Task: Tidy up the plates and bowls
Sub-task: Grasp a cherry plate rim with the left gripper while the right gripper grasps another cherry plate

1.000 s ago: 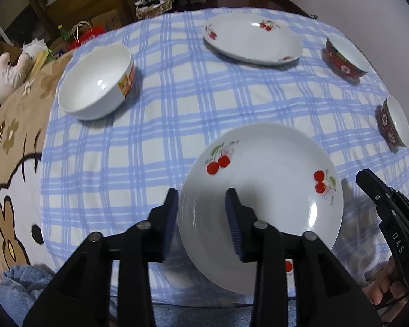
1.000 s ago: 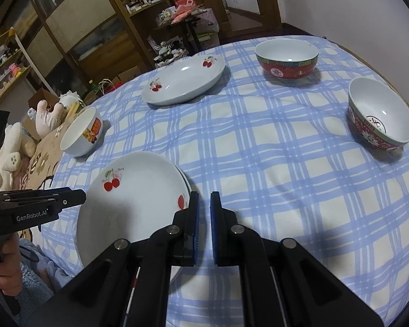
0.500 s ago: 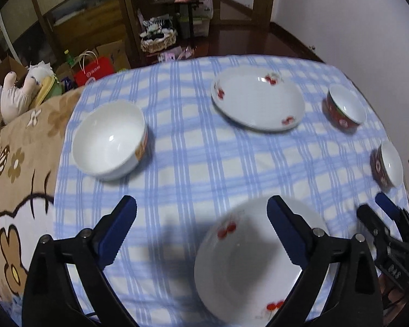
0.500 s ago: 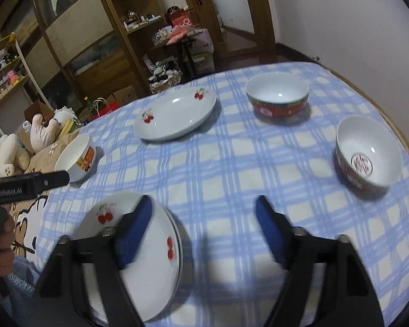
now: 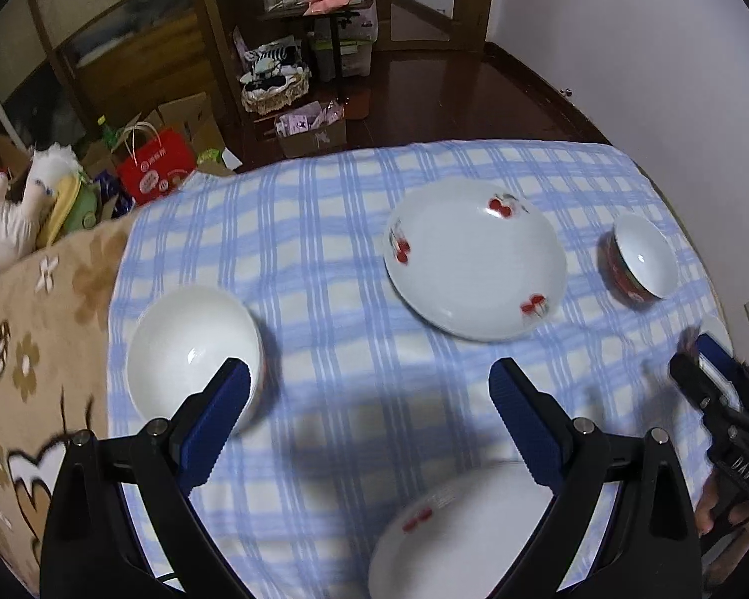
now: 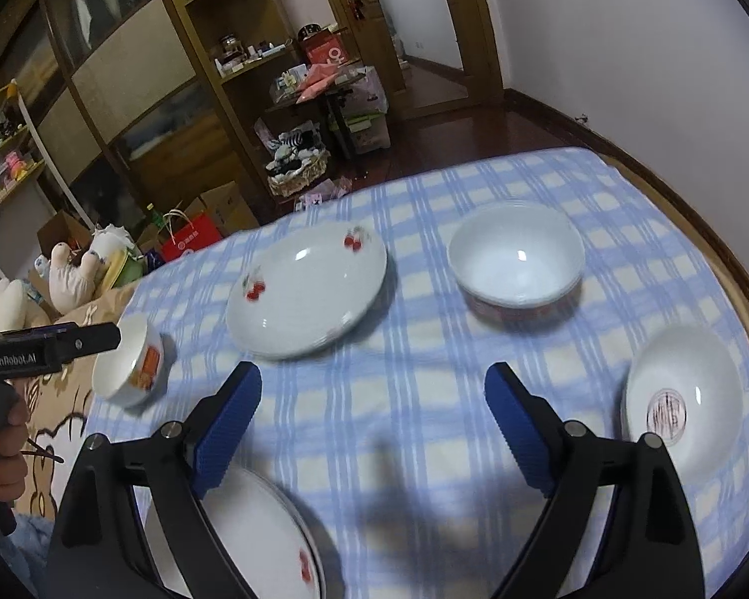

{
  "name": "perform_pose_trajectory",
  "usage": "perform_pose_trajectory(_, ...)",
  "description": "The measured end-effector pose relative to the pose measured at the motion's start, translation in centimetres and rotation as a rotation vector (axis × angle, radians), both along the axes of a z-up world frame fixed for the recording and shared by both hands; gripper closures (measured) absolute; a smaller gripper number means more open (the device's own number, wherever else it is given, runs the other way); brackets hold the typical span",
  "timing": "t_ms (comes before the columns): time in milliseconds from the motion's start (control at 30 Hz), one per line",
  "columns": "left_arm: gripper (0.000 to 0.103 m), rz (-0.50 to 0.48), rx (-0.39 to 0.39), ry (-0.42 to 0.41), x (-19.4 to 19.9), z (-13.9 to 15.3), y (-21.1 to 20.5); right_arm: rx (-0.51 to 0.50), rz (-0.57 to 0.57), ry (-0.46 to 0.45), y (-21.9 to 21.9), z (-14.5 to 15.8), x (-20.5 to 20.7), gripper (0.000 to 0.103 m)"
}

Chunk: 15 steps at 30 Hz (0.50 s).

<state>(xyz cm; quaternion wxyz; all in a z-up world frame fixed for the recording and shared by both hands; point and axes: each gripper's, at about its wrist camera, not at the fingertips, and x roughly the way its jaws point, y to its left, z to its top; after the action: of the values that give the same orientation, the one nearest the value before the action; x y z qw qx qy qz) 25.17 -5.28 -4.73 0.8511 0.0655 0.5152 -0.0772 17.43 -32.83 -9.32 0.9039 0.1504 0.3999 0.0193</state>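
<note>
Having let go of the near cherry plate [image 5: 454, 534] since a second ago, both grippers now pulling back and up from it, jaws spread wide after just opening, nothing between them. Left wrist view: left gripper [image 5: 369, 419] standing wide over bare blue-checked tablecloth [image 5: 324, 259], holding nothing; near cherry plate lying blurred at the bottom edge, below and between the blue pads, partly behind the right-hand finger. Seeing a plain white bowl [image 5: 192, 349] at the left edge of the cloth, partly behind the left-hand pad [image 5: 214, 422]. Noting a second cherry plate [image 5: 474, 262] farther back, right of centre, lying flat on the cloth. Noting a red-sided bowl [image 5: 641, 262] just right of that plate, apart from it. Catching the right gripper [image 5: 714, 374] at the far right edge, a hand [image 5: 714, 514] below it. Right wrist view: right gripper [image 6: 372, 419] likewise wide and holding nothing, hovering over the cloth [image 6: 424, 349]. Near plate sitting at lower left [image 6: 259, 544], partly under the left-hand finger; a second rim showing along its edge. Far cherry plate [image 6: 307, 287] sitting left of centre, red-banded bowl [image 6: 517, 262] to its right. Another bowl with a red mark inside [image 6: 684, 399] lying near the right edge. White bowl with an orange label [image 6: 135, 367] at far left, touching the tip of the left gripper [image 6: 65, 344] in the picture; real contact impossible to tell.
</note>
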Motion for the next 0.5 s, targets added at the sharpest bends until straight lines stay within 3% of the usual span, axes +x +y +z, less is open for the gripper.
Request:
perform_pose_trajectory(233, 0.008, -0.012, 0.064, 0.007, 5.5, -2.3, -0.7, -0.012, 0.060, 0.028, 0.5, 0.3, 6.0, 0.008)
perform_pose_trajectory(500, 0.008, -0.005, 0.085, 0.045, 10.1, -6.0, -1.4, -0.046, 0.096, 0.055, 1.7, -1.5, 12.0, 0.008)
